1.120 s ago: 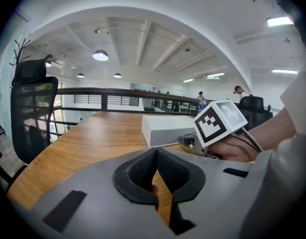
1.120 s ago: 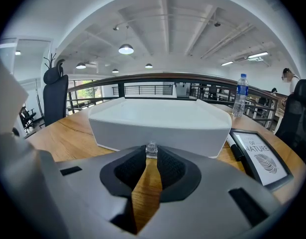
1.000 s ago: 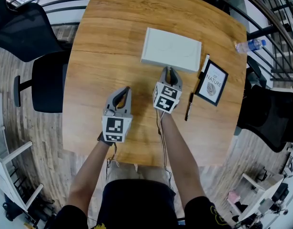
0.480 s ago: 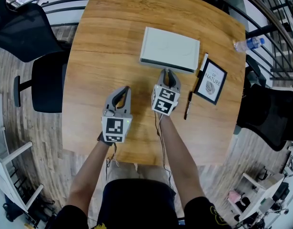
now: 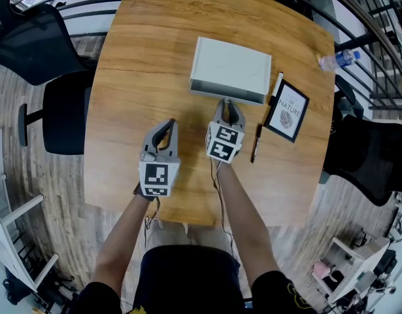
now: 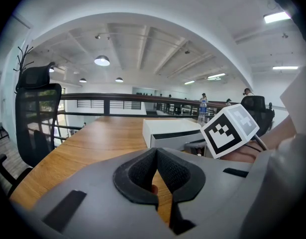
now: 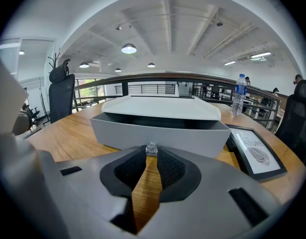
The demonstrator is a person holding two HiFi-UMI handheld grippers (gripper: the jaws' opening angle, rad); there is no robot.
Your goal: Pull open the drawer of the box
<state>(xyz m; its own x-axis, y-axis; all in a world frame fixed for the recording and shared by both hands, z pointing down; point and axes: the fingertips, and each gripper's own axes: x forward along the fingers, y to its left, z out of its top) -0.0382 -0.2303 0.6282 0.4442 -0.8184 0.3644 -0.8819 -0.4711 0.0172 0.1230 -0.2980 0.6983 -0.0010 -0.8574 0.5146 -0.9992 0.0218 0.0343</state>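
A flat white box [image 5: 231,65] lies on the wooden table [image 5: 142,57], its drawer [image 5: 225,96] slid partly out toward me with a dark gap under the lid. In the right gripper view the drawer front [image 7: 192,136] fills the middle, with a small clear knob [image 7: 151,148] on it. My right gripper [image 7: 151,153] is shut on that knob; it shows in the head view as the right gripper [image 5: 227,104] touching the drawer front. My left gripper [image 5: 167,125] rests to the left, apart from the box, shut with nothing in it; its own view shows the left gripper [image 6: 156,154] and the box [image 6: 170,129] beyond.
A framed print [image 5: 287,112], a black pen [image 5: 255,142] and a white pen [image 5: 277,87] lie right of the box. A water bottle [image 5: 336,61] stands at the table's right edge. Black chairs [image 5: 31,38] ring the table, with railings behind.
The drawer has slid a little out of the box toward me, with the right gripper drawing back on the knob. The left gripper has stayed put.
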